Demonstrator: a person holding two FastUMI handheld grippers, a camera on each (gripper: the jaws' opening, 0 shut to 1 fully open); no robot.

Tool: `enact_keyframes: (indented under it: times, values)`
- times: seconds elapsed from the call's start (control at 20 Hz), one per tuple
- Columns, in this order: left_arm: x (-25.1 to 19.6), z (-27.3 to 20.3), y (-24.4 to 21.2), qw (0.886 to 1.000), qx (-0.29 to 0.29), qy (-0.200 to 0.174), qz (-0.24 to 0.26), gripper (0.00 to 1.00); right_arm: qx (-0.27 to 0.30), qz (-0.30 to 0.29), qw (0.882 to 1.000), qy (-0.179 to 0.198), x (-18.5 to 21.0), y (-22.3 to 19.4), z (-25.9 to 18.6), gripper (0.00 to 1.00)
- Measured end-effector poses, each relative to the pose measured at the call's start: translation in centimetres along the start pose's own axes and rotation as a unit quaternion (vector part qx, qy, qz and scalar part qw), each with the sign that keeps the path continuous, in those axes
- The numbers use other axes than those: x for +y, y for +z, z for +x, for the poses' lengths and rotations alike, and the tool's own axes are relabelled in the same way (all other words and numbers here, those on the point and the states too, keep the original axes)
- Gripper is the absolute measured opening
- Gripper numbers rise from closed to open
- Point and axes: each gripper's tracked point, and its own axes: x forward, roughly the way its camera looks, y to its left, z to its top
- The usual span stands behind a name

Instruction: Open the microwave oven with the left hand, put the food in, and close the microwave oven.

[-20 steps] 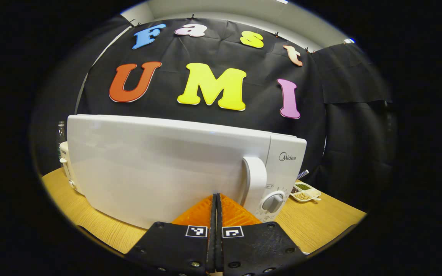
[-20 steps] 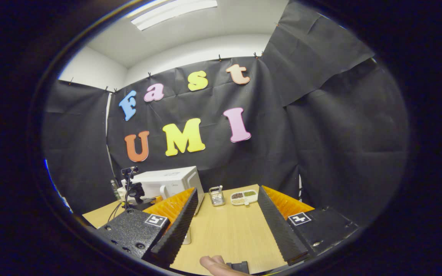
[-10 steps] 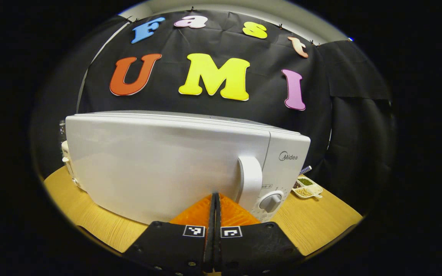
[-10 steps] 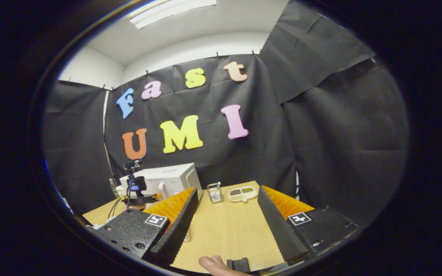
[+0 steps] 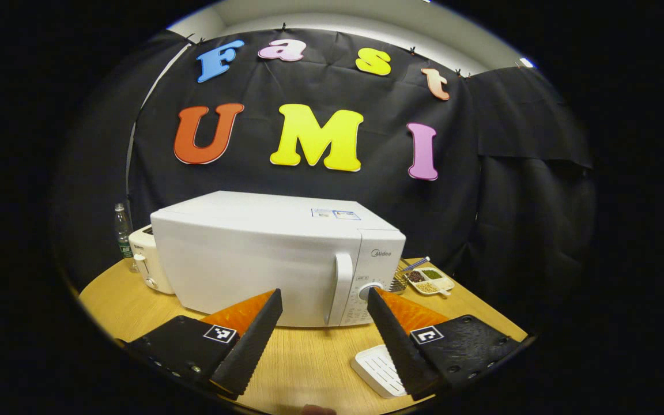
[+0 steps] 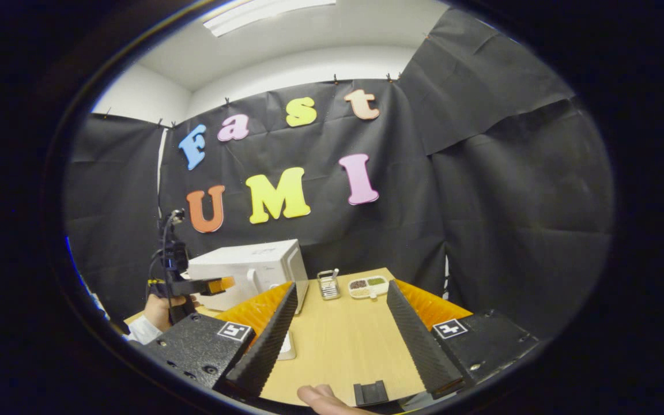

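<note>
The microwave oven point(image 5: 274, 259) sat shut toward the table's point(image 5: 309, 363) back left edge, door closed. Your left gripper point(image 5: 323, 328) hung before it, fingers spread wide and holding nothing. Your right gripper point(image 6: 340, 328) was equally wide and unladen over the table's front edge.

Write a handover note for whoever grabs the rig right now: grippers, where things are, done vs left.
Left gripper: open, empty, facing the microwave, short of its door handle.
Right gripper: open, empty, over the table.
Microwave door closed. White ridged dish lies on the table before the microwave; I cannot tell whether it holds food.
Done, judging by this: nothing visible.
Left: pull the door open with the left gripper, put the food in, close the door.
</note>
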Motion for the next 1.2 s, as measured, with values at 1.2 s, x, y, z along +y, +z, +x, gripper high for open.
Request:
enact_keyframes:
  times: [1.2]
  values:
    - [2.4, -26.8, 8.5, 0.987, -0.119, 0.097, 0.045, 0.93, -0.048, -0.065, 0.996, -0.049, 4.4, 5.9, -2.4, 0.99]
